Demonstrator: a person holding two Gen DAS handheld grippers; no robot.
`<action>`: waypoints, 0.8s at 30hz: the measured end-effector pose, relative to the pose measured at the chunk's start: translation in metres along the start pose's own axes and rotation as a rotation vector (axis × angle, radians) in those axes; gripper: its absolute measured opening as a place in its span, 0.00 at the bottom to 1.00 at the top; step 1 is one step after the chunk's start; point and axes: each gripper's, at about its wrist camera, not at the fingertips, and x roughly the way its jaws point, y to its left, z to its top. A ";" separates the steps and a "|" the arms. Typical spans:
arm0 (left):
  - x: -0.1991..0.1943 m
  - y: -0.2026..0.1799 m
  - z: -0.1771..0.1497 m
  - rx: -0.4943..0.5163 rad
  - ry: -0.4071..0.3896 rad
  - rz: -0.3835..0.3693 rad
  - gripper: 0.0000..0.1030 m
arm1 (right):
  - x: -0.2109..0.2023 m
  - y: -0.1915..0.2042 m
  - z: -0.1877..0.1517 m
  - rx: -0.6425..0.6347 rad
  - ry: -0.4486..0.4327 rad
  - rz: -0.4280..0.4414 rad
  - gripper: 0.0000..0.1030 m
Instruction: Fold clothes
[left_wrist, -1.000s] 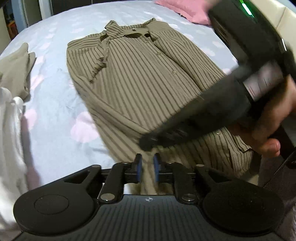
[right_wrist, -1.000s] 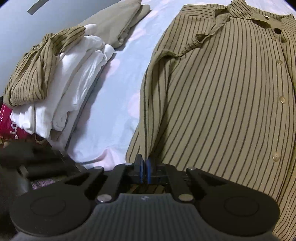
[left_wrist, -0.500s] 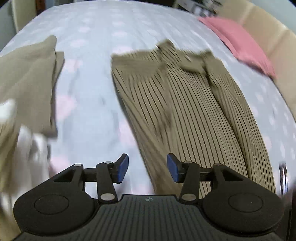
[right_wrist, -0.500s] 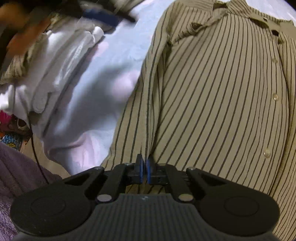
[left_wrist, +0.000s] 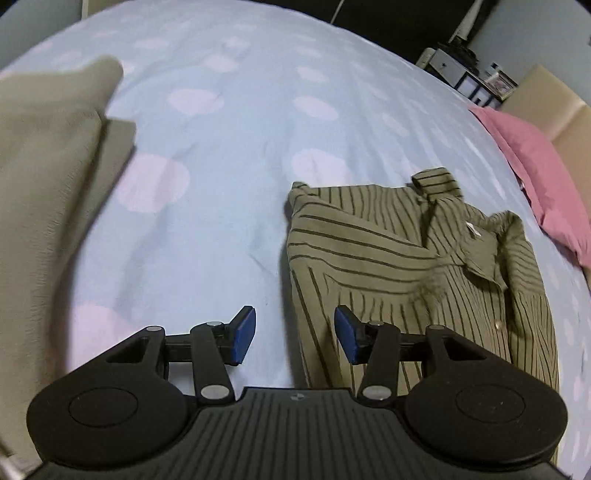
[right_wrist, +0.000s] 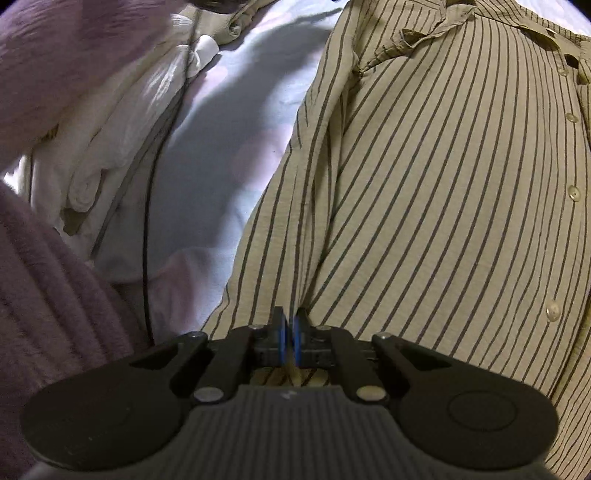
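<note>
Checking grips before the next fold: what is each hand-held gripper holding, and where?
The right hand-held gripper is shut on the striped shirt at its near hem. The left hand-held gripper is open over the shirt's side edge, holding nothing.

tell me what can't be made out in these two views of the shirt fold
- Left wrist view: the striped shirt has its hem cut off behind the left gripper, whose jaws, just closing a little, stand open and empty.
- Left wrist view: the plain khaki garment is blurred and cropped by the left edge.
- Right wrist view: the right gripper is shut on the shirt; its body hides the pinched edge.
- Right wrist view: a purple sleeve covers part of the white clothes pile.
</note>
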 end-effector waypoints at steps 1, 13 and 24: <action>0.006 0.001 0.001 -0.011 0.003 -0.009 0.25 | -0.001 -0.001 0.000 0.001 0.000 0.005 0.05; -0.022 -0.073 0.012 0.212 -0.140 0.014 0.00 | -0.048 -0.013 -0.015 0.021 -0.126 0.056 0.05; -0.004 -0.195 -0.003 0.473 -0.106 0.034 0.00 | -0.079 -0.036 -0.052 0.137 -0.169 0.043 0.04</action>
